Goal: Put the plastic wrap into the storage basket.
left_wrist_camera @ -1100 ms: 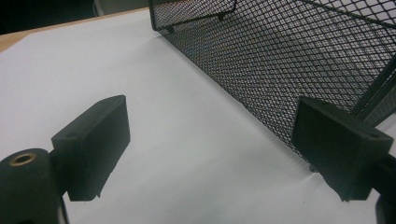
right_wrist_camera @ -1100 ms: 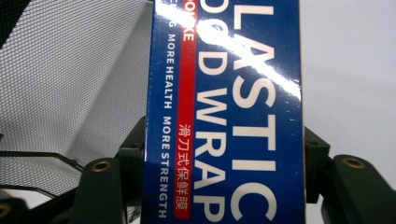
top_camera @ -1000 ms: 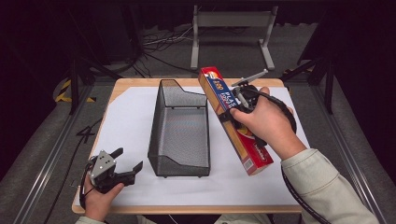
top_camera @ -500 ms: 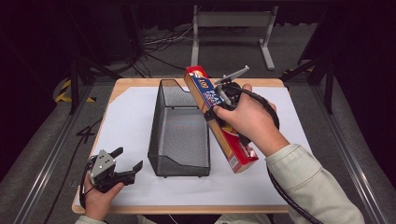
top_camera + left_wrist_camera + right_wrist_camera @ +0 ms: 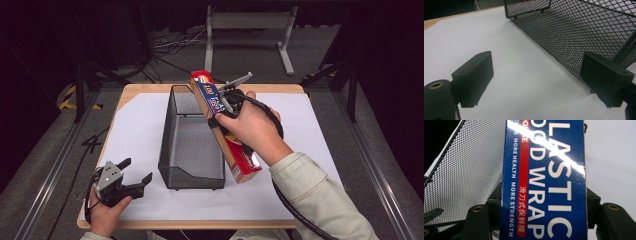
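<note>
Now I'm carrying plastic wrap box (image 5: 225,127) tilted over right rim of mesh basket (image 5: 190,145), right gripper (image 5: 227,102) pinching it across its width. Risk: box is long, far end is hanging past rim, so it could be catching mesh wall or pivoting in pads; grip depth probably shallow, hard telling. Left gripper (image 5: 135,176) is resting spread, empty, near basket's front corner.
</note>
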### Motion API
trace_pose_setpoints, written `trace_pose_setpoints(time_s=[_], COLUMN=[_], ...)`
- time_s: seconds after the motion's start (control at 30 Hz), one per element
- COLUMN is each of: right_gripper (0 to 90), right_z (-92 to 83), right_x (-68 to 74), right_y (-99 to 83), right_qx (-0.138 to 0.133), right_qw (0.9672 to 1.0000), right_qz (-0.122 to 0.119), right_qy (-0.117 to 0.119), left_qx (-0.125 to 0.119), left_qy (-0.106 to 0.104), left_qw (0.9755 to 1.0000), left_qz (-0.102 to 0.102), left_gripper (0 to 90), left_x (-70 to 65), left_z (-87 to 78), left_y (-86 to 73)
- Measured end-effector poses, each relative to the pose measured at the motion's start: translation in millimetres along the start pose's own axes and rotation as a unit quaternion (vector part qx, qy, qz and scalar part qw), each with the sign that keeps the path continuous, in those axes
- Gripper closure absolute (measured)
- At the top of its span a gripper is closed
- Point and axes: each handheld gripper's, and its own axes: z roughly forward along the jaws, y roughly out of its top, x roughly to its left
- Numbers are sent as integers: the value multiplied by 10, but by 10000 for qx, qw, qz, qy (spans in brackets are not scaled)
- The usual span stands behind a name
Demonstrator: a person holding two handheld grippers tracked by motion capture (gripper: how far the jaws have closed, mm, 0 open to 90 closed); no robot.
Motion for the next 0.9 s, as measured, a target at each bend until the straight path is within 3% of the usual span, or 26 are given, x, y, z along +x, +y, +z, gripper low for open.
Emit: trace_pose_setpoints(time_s=[0.37,0.9], right_gripper=[392,391], right_z=[258,601], right_x=[140,333], right_y=[17,-22], right_qx=[254,664], right_qw=[9996,9976], right_qz=[69,-183], right_qy=[47,-107], left_qx=[-16,-20], left_qy=[21,15], left_qw=[10000,10000], left_qz=[6,-11], left_gripper=[125,125], left_x=[9,9], left_z=[-9,-8], left_y=[-1,0])
